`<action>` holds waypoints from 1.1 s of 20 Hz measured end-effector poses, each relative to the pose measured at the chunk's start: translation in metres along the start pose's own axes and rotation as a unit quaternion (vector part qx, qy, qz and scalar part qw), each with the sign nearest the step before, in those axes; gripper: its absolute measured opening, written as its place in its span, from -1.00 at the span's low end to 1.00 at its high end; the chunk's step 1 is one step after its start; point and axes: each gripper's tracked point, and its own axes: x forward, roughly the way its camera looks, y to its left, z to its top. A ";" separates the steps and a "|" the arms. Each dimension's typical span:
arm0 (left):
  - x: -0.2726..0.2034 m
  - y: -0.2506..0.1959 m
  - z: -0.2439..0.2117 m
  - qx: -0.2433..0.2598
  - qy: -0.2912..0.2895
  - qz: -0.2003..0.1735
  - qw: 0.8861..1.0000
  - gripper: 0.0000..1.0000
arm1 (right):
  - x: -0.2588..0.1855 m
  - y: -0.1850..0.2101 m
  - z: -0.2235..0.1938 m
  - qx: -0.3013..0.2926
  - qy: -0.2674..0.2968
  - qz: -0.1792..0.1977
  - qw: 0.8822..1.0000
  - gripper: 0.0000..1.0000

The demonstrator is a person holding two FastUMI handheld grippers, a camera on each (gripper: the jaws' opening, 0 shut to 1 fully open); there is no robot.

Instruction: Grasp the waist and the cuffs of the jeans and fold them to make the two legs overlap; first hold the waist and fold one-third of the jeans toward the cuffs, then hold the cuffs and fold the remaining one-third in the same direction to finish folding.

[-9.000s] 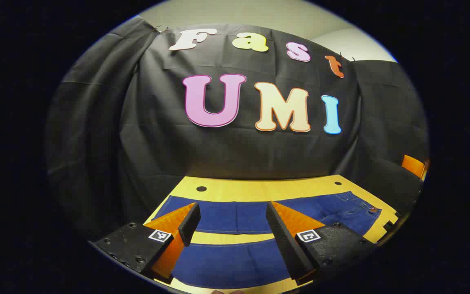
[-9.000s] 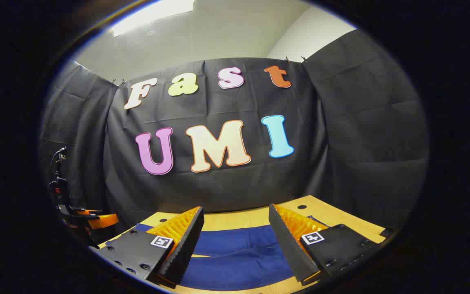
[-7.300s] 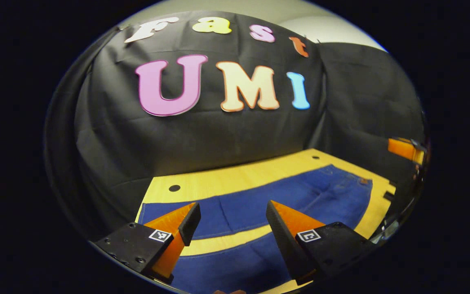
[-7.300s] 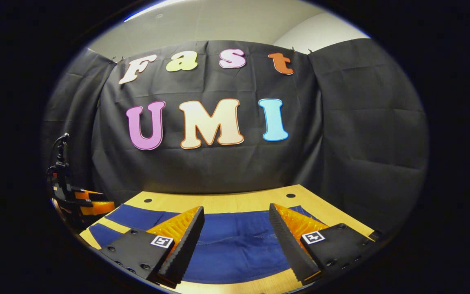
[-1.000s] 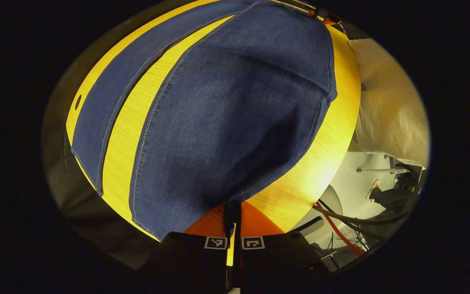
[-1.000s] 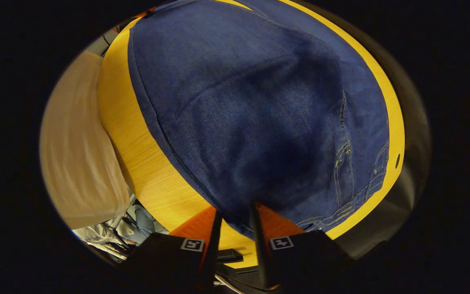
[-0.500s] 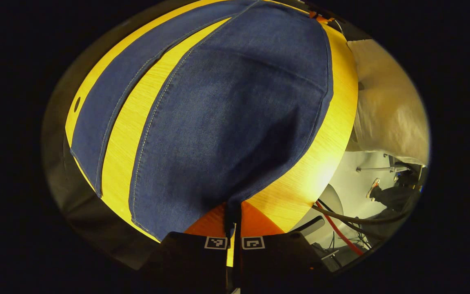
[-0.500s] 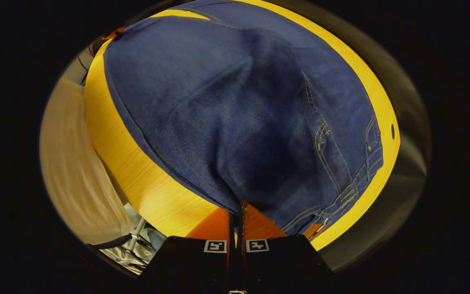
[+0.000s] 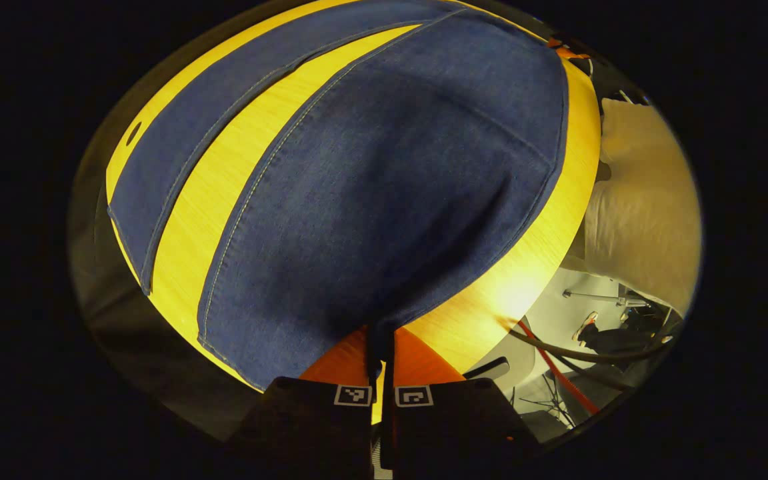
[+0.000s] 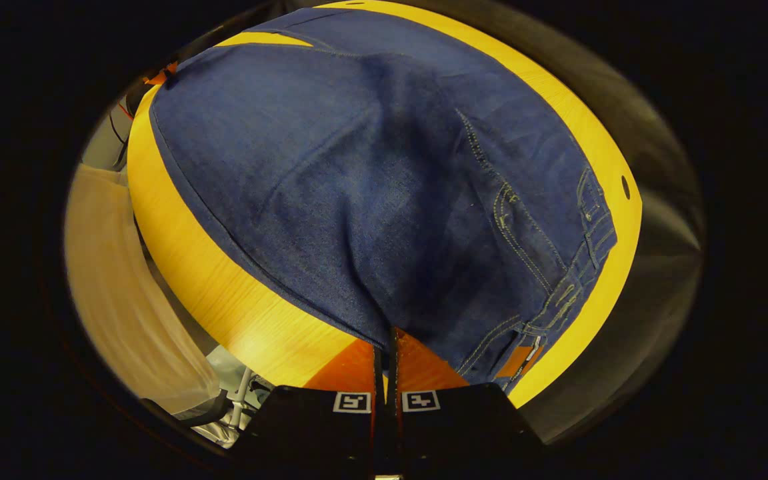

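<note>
Across the left gripper view the left gripper (image 9: 380,347) pinches the near leg's edge of the jeans (image 9: 371,193) spread on the yellow table (image 9: 524,280), while the right gripper view shows the right gripper (image 10: 387,347) clamped on their near edge beside the waistband (image 10: 577,267).

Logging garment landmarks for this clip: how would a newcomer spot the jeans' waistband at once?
On the yellow wooden table lie dark blue jeans. Follow them toward the table's far right edge in the right gripper view: the waistband is the end with belt loops, pale stitching and a tan patch, unlike the plain legs.
</note>
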 end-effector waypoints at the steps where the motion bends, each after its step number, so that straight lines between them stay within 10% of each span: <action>1: -0.006 0.002 0.001 0.004 0.005 -0.001 1.000 -1.00 | -0.006 -0.003 0.003 0.004 -0.006 0.000 1.000 -0.94; 12: -0.113 0.095 0.037 0.026 0.026 0.086 0.996 -1.00 | -0.090 -0.076 0.081 0.203 -0.118 0.023 0.972 -0.95; 22: -0.155 0.182 0.091 0.031 0.034 0.157 0.986 -1.00 | -0.093 -0.154 0.161 0.264 -0.165 0.024 0.950 -0.95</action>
